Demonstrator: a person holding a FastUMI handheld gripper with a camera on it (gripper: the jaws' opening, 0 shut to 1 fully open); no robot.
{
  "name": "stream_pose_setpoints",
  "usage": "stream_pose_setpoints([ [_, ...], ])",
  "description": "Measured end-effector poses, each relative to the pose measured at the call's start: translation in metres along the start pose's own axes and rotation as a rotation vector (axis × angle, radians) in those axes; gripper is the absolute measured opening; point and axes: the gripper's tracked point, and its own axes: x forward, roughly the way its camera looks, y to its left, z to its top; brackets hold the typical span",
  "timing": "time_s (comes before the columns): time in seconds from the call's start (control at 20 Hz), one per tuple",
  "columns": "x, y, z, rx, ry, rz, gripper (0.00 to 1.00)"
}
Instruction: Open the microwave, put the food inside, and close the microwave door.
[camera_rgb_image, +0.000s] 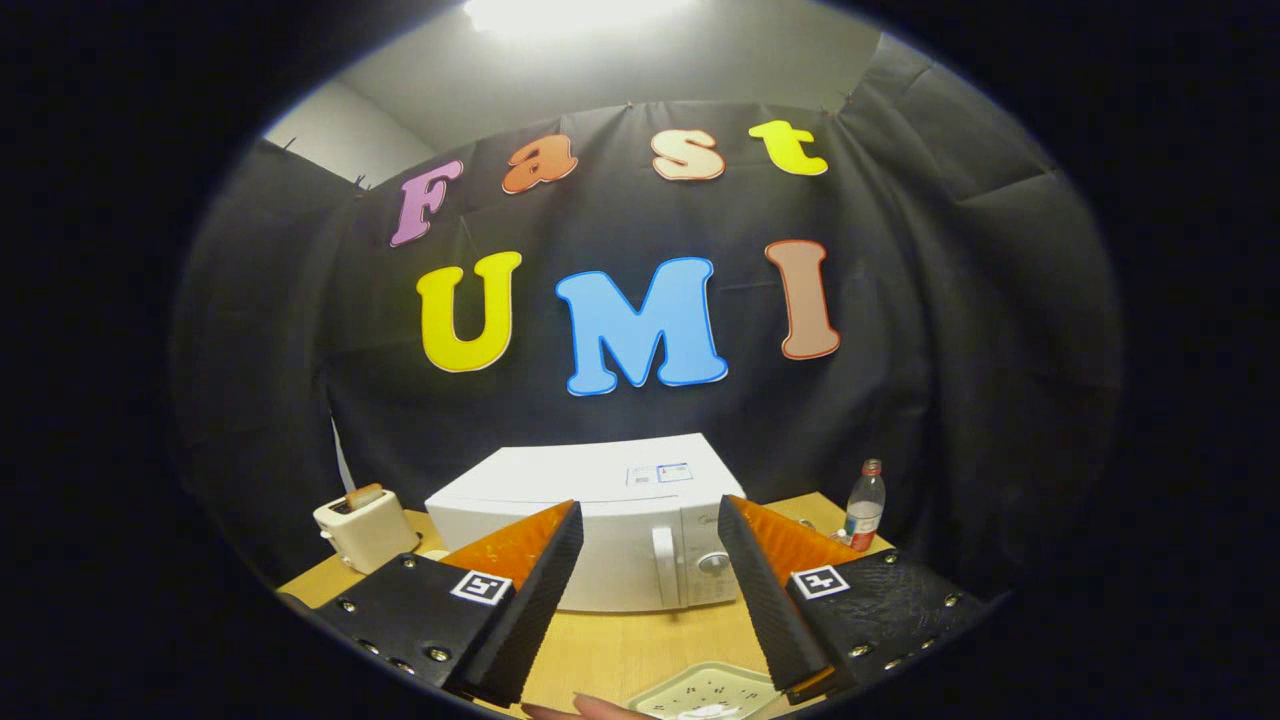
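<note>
Showing half-hidden under the spread, empty gripper (650, 525), a plate (712, 690) lay before the closed microwave (610, 500).

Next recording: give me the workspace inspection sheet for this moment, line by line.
Surface: wooden table, bare between the fingers.
Job's things: white microwave beyond the fingers, door shut; pale tray near the fingers, contents unclear.
Clutter: toaster left of the microwave; bottle to its right.
Grippers: gripper open, holding nothing.
Cables: nothing seen.
Surroundings: black cloth wall; a fingertip beside the tray.
</note>
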Motion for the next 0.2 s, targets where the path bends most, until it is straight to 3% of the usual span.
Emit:
stream_pose_setpoints([
  [0.2, 0.0031, -0.0018, -0.0042, -0.031, 0.003, -0.015, 0.86],
])
